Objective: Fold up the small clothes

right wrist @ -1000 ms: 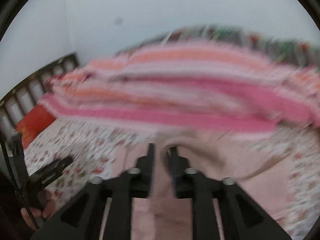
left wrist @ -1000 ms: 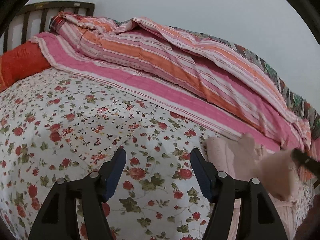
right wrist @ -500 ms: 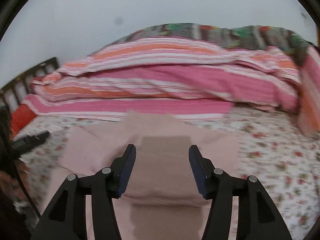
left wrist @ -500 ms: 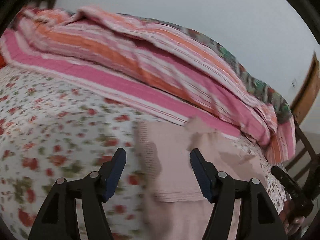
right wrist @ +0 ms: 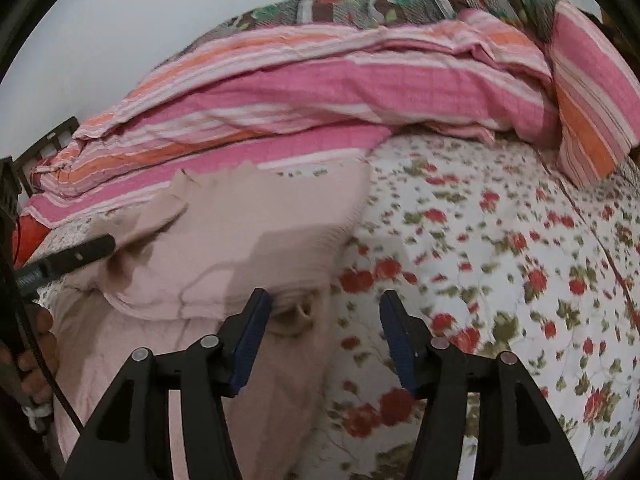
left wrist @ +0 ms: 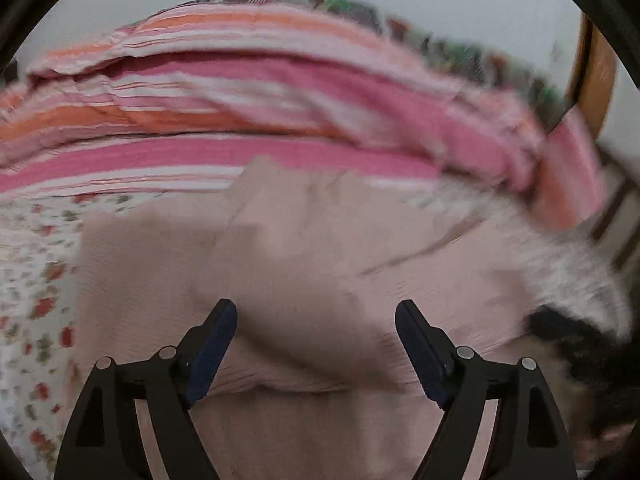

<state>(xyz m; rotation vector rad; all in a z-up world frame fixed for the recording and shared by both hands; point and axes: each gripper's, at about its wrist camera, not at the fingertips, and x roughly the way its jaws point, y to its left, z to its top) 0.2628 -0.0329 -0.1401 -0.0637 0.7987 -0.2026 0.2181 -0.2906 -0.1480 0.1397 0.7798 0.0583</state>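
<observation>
Folding the pale pink knitted garment (right wrist: pixel 248 232), which lies part-folded on the floral bedsheet (right wrist: pixel 500 240) near the striped pink quilt (right wrist: pixel 320 92): pinch one edge squarely, lift low, and lay it flat. Left gripper (left wrist: pixel 316 344) hovers over the cloth, jaws widening, clasping nothing. Right gripper (right wrist: pixel 326 332), jaws parting and empty, straddles the garment's right edge.

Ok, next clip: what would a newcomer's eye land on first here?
Probably the pale pink garment spread on the floral bedsheet, in front of both grippers. Behind it, along the wall side of the bed, lies a heaped pink and orange striped blanket. The right gripper hangs open at the garment's right edge, gripping nothing.
</observation>
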